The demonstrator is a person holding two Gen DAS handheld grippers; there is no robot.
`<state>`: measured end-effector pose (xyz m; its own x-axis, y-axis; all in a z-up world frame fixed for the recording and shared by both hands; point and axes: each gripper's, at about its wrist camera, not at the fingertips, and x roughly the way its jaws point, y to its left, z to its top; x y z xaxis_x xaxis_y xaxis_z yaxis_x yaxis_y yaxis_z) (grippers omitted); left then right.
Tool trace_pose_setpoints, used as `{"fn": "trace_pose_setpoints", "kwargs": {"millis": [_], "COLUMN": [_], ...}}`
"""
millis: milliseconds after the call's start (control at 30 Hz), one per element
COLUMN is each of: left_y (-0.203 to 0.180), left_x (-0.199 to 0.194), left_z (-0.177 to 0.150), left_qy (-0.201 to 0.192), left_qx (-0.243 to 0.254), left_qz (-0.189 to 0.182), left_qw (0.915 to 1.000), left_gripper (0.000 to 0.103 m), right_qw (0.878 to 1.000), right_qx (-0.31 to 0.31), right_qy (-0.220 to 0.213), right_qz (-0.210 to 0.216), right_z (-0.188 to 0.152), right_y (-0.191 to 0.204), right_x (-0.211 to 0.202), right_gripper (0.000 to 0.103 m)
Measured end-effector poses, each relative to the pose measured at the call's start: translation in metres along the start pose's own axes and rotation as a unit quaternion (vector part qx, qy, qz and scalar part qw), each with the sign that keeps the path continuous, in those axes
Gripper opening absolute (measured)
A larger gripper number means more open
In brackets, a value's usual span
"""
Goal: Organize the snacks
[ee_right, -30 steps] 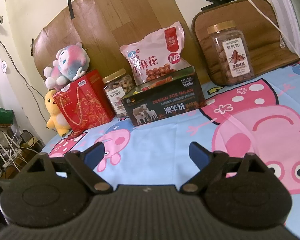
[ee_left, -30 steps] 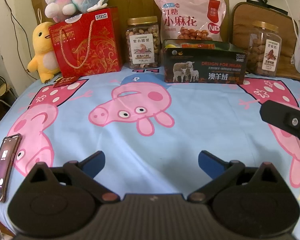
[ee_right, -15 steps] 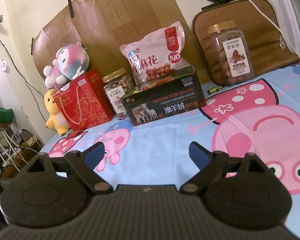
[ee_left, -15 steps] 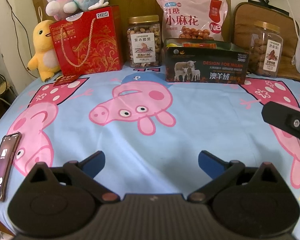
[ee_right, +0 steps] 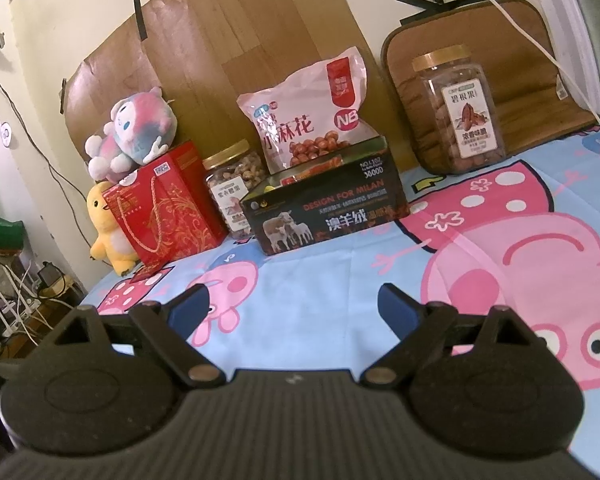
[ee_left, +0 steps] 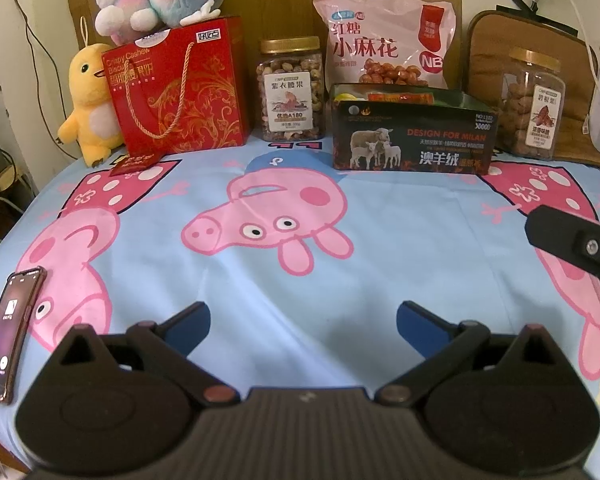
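Left gripper (ee_left: 303,322): I see the jaws spread wide, nothing between them, above the bed sheet (ee_left: 380,248).
Right gripper (ee_right: 293,305): jaws likewise apart and empty; from the left wrist view, part of it shows at the right edge.
Dark box (ee_left: 414,136): open-topped, packets inside, at the far side of the bed.
Pink snack bag (ee_left: 384,52): upright just behind the box.
Nut jar (ee_left: 291,90): left of the box, beside the red gift bag (ee_left: 178,88).
Second jar (ee_left: 534,106): right of the box, apart.
Phone (ee_left: 8,332): near left edge of the sheet.
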<state>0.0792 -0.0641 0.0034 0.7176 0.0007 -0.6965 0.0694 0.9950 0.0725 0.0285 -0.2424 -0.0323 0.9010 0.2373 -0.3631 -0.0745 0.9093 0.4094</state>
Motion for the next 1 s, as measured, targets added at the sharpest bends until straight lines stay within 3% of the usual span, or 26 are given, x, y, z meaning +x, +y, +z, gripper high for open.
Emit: {"fn": "trace_pose_setpoints", "kwargs": {"millis": [1000], "left_y": [-0.0003], "left_x": [-0.0011], "left_z": [-0.0027], "left_qy": [-0.001], "left_qx": [0.002], "left_qz": [-0.003], "left_qw": [1.0000], "left_gripper": [0.103], "right_qw": [1.000], "right_qx": [0.002], "right_qy": [0.002], "right_qz": [0.000], "right_z": [-0.0011], "right_y": [-0.0006], "right_x": [0.0003], "right_gripper": [0.093]}}
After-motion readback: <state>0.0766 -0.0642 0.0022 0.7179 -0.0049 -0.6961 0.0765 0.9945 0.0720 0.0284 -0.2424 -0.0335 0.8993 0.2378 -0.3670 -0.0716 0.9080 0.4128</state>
